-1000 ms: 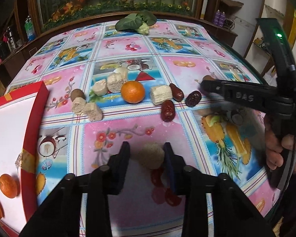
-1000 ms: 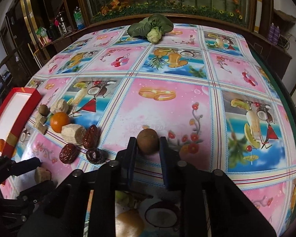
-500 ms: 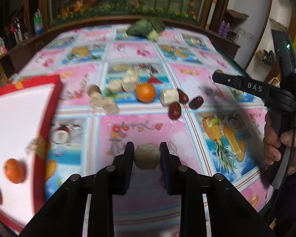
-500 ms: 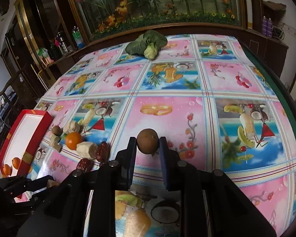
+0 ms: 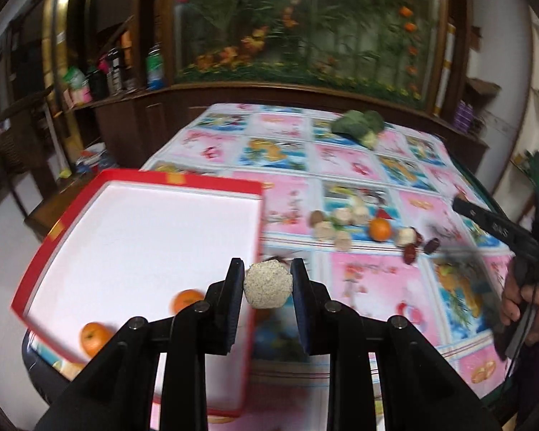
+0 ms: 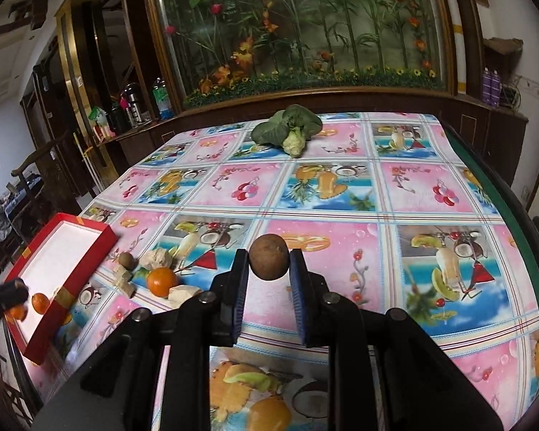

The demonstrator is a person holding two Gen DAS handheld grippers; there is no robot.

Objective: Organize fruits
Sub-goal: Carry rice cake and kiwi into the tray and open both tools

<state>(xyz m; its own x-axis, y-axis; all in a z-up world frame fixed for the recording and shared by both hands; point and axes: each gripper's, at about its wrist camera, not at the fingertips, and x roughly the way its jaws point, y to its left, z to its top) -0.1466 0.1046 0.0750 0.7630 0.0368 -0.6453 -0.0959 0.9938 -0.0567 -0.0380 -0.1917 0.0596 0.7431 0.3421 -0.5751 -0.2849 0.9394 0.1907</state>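
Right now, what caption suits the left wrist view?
Left fingers carry a pale speckled chunk toward a red tray holding two oranges.

There were three oranges: two in the red box [image 5: 183,183] and one orange [image 5: 379,229] on the tabletop [image 5: 370,276]. Three dark red dates [image 5: 409,253] lay there, two brown round fruits [image 6: 268,257] showed, and one leafy green vegetable [image 6: 287,130].

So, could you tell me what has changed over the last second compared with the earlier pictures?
The left gripper closed on the pale chunk, lifted it off the tablecloth and swung toward the red tray. The right gripper rose slightly, still clamping the brown fruit. The two oranges in the tray and the fruit pile stayed put.
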